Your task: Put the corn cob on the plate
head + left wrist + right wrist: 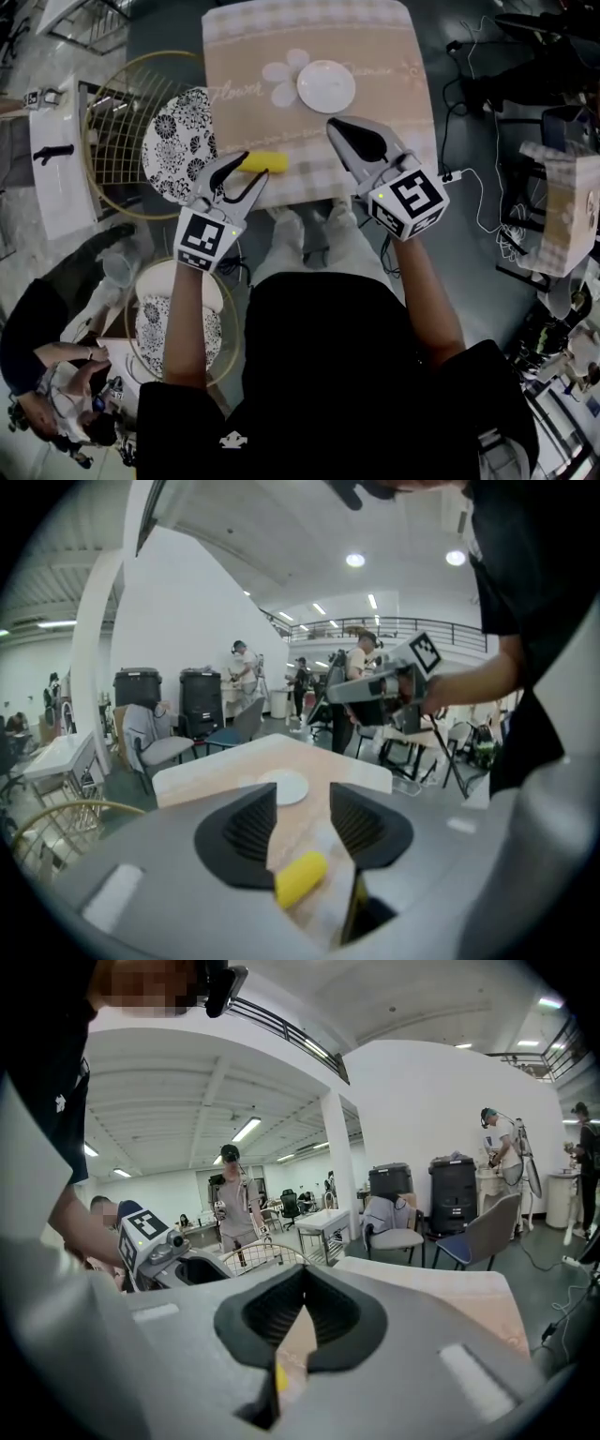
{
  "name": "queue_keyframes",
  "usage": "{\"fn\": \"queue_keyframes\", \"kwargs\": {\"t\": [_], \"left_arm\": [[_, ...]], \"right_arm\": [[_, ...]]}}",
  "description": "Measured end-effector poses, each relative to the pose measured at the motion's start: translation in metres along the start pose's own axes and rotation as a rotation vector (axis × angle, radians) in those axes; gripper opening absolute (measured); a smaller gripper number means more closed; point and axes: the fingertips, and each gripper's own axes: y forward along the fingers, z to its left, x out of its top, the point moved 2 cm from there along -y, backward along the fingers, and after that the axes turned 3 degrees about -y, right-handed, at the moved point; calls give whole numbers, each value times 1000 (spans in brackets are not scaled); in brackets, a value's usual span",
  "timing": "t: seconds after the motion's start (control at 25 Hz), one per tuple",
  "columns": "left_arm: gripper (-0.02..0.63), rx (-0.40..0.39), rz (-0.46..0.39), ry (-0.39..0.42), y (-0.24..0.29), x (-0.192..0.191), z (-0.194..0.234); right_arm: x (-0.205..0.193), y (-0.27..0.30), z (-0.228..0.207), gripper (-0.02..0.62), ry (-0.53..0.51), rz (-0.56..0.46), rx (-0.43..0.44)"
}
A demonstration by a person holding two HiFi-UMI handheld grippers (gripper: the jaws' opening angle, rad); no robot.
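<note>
Lining up left gripper [255, 166], jaws spread around corn cob [266, 162] for grabbing; right gripper [330, 123] hanging alongside, pressed together, empty

We are wearing a black short-sleeved top [319, 375] and pale trousers [323, 248], carrying a grey left gripper [255, 165] and right gripper [333, 125], each bearing a white cube [410, 200] of black square markers.

The head view looks steeply down from above the person [319, 375] onto the tabletop [375, 37], with the plate [326, 86] near its middle. The left tool [251, 169] view rides low and close, left of the plate, facing it. The right tool [333, 125] view sits low, right of the plate, over the same tabletop. Each tool view catches the other tool.
</note>
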Motion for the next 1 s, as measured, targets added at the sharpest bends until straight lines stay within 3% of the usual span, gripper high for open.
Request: {"fn": "queue_keyframes", "kwargs": {"t": [0.36,0.64,1.0], "left_arm": [[244,-98,229,235,32,-60,-3],[249,-230,372,276,54,-108,-1],[261,-311,524,332,78,-157,7]], "right_arm": [[-31,-6,3,2,57,45,-22],[-49,-10,4,2,86,60,-45],[-70,-10,5,2,120,81,-51]]}}
